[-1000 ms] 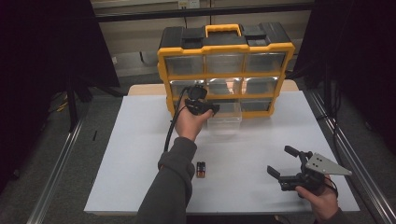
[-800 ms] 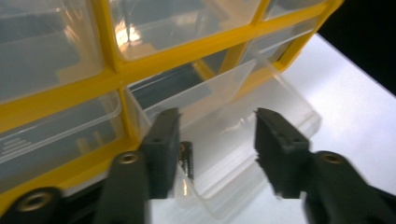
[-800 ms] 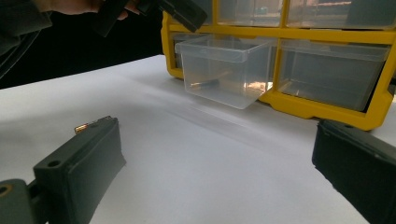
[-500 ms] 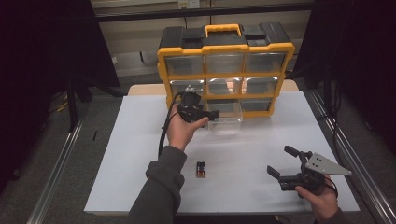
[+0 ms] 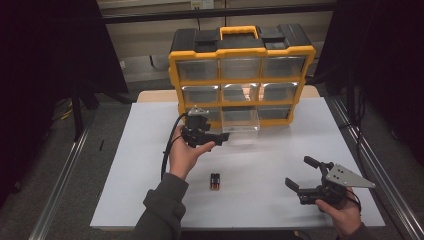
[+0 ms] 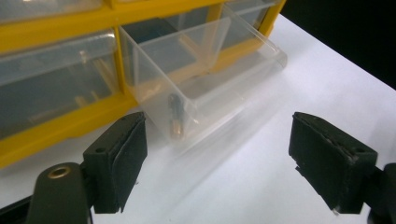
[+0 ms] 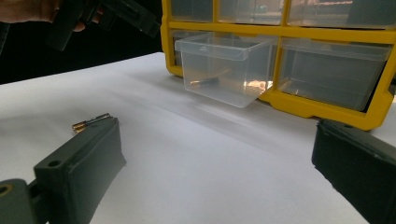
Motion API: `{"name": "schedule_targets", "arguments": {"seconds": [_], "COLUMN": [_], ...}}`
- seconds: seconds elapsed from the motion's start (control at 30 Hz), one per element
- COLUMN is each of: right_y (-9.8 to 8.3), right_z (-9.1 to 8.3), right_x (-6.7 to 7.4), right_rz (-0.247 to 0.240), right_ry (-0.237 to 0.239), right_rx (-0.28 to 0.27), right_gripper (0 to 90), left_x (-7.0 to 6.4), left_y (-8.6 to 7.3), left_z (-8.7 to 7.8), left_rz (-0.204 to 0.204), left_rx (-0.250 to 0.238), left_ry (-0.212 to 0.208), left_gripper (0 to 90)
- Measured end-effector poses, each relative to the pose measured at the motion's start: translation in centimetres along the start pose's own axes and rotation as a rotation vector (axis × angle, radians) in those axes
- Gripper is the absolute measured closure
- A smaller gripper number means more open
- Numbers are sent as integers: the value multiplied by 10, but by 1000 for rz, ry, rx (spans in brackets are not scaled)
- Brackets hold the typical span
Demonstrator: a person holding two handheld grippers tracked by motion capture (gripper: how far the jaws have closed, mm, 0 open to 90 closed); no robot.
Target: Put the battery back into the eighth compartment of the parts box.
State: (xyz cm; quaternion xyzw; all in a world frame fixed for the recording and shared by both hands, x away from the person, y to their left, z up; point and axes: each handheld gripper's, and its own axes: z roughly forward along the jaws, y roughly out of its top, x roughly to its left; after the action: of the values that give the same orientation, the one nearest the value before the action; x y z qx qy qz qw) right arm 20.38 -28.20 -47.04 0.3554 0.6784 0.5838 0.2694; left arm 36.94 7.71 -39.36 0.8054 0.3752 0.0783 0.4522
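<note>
- The left tongs (image 5: 222, 137) have just been opening and stand apart with nothing between them, just in front of the pulled-out clear plastic drawer (image 6: 205, 70) of the yellow-and-black organiser case (image 5: 240, 70).
- One small battery (image 6: 175, 116) lies inside the drawer; two more batteries (image 5: 214, 181) lie on the white surface (image 5: 280, 165).
- The right tongs (image 5: 305, 175) rest apart and empty.
- Risk: the drawer juts far out, so a nudge might tip it and spill the battery.
- No writing is readable.

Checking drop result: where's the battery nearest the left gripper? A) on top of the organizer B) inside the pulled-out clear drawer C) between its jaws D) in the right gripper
B: the battery lies in the open drawer, while the left gripper has open, empty jaws.
</note>
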Motion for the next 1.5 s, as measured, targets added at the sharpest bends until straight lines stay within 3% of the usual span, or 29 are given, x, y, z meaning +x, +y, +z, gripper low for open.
{"name": "schedule_targets", "arguments": {"seconds": [0.5, 1.0, 1.1, 1.33, 1.5], "right_y": [0, 0, 1, 1, 1], "right_z": [-1, -1, 0, 0, -1], "right_x": [0, 1, 1, 1, 1], "right_rz": [-2, -11, 6, -3, -5], "right_ry": [4, 12, 3, -1, 5], "right_rx": [7, 6, 4, -1, 5], "right_gripper": [16, 17, 17, 17, 17], "left_x": [-2, -3, -3, -6, -13], "left_y": [-40, -76, -83, -94, -104], "left_z": [-8, -22, -24, -26, -24], "left_rz": [17, 38, 44, 55, 48], "left_rx": [1, 16, 21, 29, 70], "left_ry": [-12, 4, 2, 8, 6], "left_gripper": [179, 172, 178, 280, 392]}}
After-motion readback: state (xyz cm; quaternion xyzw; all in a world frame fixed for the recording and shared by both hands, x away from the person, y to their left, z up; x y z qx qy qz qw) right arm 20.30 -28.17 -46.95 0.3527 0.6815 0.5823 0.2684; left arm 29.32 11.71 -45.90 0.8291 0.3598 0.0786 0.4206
